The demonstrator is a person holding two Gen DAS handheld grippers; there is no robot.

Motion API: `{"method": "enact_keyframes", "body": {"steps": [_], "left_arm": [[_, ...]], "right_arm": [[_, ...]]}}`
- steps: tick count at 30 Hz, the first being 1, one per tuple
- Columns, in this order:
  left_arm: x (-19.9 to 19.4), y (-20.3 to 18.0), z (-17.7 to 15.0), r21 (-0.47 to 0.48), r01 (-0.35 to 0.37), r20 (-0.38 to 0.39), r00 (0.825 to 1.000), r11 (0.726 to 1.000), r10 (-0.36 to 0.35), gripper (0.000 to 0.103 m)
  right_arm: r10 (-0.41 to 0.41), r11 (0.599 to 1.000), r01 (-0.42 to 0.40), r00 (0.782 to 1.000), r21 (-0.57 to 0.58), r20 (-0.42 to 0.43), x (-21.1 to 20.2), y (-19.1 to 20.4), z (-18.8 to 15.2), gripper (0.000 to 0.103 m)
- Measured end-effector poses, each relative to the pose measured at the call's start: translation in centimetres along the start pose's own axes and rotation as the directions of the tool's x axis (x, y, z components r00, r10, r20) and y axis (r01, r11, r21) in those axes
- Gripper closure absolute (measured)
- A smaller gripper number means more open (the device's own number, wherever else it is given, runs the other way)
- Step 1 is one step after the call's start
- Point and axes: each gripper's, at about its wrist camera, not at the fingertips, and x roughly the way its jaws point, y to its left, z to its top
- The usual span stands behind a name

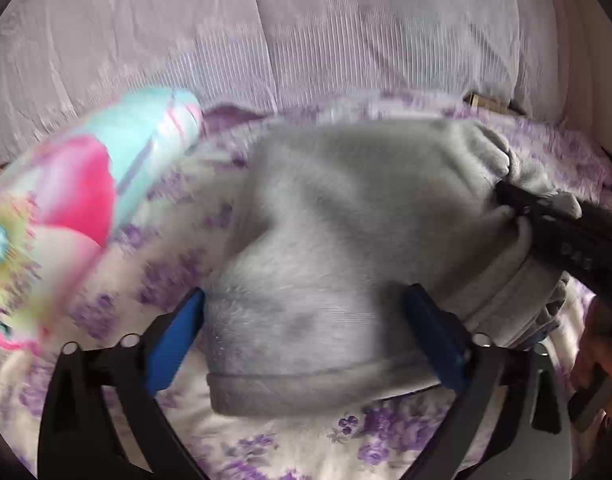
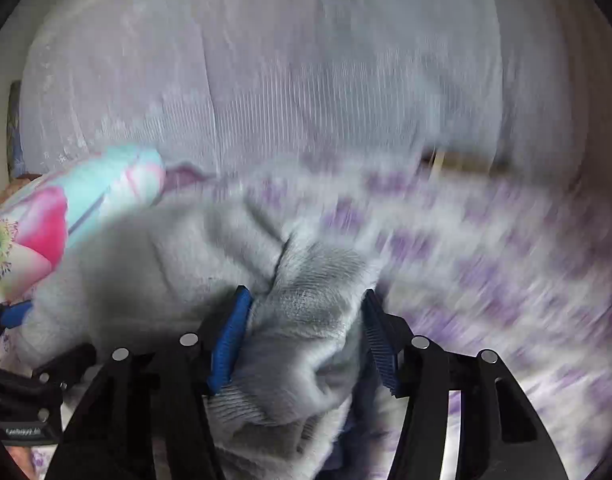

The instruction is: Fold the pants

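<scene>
While the grey pants (image 1: 338,216) lie bunched on the floral bedspread (image 1: 290,440), the left gripper (image 1: 306,336) stands spread, the right gripper (image 2: 306,336) loosely brackets fabric, which may slip and unfold.

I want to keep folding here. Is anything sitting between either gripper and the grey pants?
Nothing visible: the grey pants lie between the open fingers of the left gripper and right gripper. The colourful pillow lies off to the side.
</scene>
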Motion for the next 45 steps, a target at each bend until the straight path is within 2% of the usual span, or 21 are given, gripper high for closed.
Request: {"method": "enact_keyframes", "body": {"steps": [3, 5, 9, 10, 11, 13, 17, 19, 21, 23, 24, 28, 29, 30, 31, 34, 35, 36, 37, 39, 45], "left_arm": [[-0.4, 2.2, 0.8, -0.108, 0.074, -0.011, 0.997, 0.991, -0.076, 0.004], [-1.2, 2.9, 0.5, -0.134, 0.033, 0.042, 0.999, 0.990, -0.027, 0.004], [-3.5, 2.6, 0.4, -0.128, -0.062, 0.159, 0.984, 0.990, 0.082, 0.004], [-3.3, 2.1, 0.4, -0.104, -0.092, 0.147, 0.983, 0.990, 0.107, 0.004], [-1.8, 1.4, 0.2, -0.051, -0.117, 0.087, 0.989, 0.992, 0.121, 0.004], [-0.5, 0.8, 0.2, -0.007, -0.130, 0.019, 0.991, 0.992, 0.130, 0.004], [-0.9, 1.5, 0.6, -0.044, -0.072, 0.045, 0.996, 0.996, 0.074, 0.004], [-1.7, 2.0, 0.4, -0.065, -0.057, 0.066, 0.996, 0.996, 0.061, 0.004], [-3.3, 1.4, -0.5, -0.056, -0.111, 0.130, 0.985, 0.992, 0.117, 0.004], [-5.8, 0.5, -1.6, -0.019, -0.159, 0.202, 0.966, 0.987, 0.159, 0.004], [-7.2, 0.0, -2.5, 0.007, -0.167, 0.231, 0.960, 0.986, 0.161, 0.004], [-11.0, -2.3, -5.4, 0.097, -0.196, 0.251, 0.954, 0.976, 0.167, 0.004], [-12.0, -2.8, -6.1, 0.113, -0.205, 0.249, 0.953, 0.972, 0.172, 0.004], [-13.1, -3.1, -6.9, 0.121, -0.208, 0.254, 0.952, 0.971, 0.173, 0.004], [-14.2, -3.4, -7.5, 0.123, -0.209, 0.261, 0.950, 0.970, 0.172, 0.004], [-17.3, -3.6, -9.5, 0.106, -0.211, 0.267, 0.947, 0.972, 0.177, 0.004], [-18.2, -3.4, -10.1, 0.091, -0.210, 0.257, 0.949, 0.973, 0.181, 0.004], [-19.0, -3.3, -10.7, 0.077, -0.205, 0.244, 0.953, 0.976, 0.181, 0.004], [-19.7, -3.0, -11.2, 0.061, -0.197, 0.229, 0.957, 0.979, 0.178, 0.004], [-21.2, -2.3, -12.2, 0.025, -0.183, 0.216, 0.961, 0.983, 0.173, 0.004], [-23.4, -0.7, -13.4, -0.037, -0.190, 0.225, 0.955, 0.981, 0.194, 0.004]], "right_arm": [[0.048, 0.996, -0.047, 0.999, 0.078, -0.002, -0.9, -1.4, 1.0, 0.026], [0.060, 0.994, -0.071, 0.991, 0.085, 0.121, -3.1, -1.1, 0.6, 0.026], [-0.038, 0.999, 0.040, 0.973, -0.003, 0.226, -4.5, 1.1, 0.0, 0.024], [-0.063, 0.997, 0.071, 0.981, -0.040, 0.184, -3.5, 1.6, -0.3, 0.020], [-0.082, 0.993, 0.091, 0.990, -0.074, 0.115, -2.0, 2.0, -0.7, 0.012], [-0.051, 0.996, 0.055, 0.997, -0.065, 0.050, -0.9, 1.6, -0.2, 0.003], [-0.023, 0.999, 0.025, 0.996, -0.022, 0.087, -1.7, 0.6, -0.7, 0.004], [-0.062, 0.998, 0.065, 0.979, -0.011, 0.194, -4.0, 0.7, -1.3, 0.004], [-0.141, 0.989, 0.150, 0.915, 0.007, 0.377, -8.1, 1.2, -2.6, 0.004], [-0.152, 0.985, 0.172, 0.847, 0.009, 0.509, -11.5, 1.7, -4.3, 0.004], [-0.162, 0.982, 0.190, 0.802, 0.011, 0.575, -13.2, 2.1, -5.3, 0.004], [-0.311, 0.934, 0.337, 0.617, 0.115, 0.723, -18.9, 3.3, -8.9, 0.004], [-0.327, 0.932, 0.334, 0.609, 0.141, 0.723, -20.8, 3.4, -9.5, 0.004], [-0.313, 0.942, 0.301, 0.630, 0.148, 0.711, -22.3, 3.5, -9.8, 0.004], [-0.276, 0.959, 0.242, 0.675, 0.148, 0.684, -23.8, 3.4, -9.9, 0.004], [-0.177, 0.982, 0.121, 0.862, 0.146, 0.475, -24.7, 3.3, -10.0, 0.004], [-0.175, 0.980, 0.125, 0.908, 0.153, 0.381, -24.2, 3.4, -10.2, 0.004], [-0.175, 0.979, 0.132, 0.934, 0.157, 0.310, -23.6, 3.4, -10.4, 0.004], [-0.175, 0.978, 0.138, 0.952, 0.159, 0.250, -23.1, 3.5, -11.0, 0.004], [-0.181, 0.977, 0.152, 0.962, 0.150, 0.203, -23.1, 4.0, -11.7, 0.004], [-0.186, 0.982, 0.182, 0.949, 0.037, 0.253, -24.2, 7.0, -12.8, 0.004]]}}
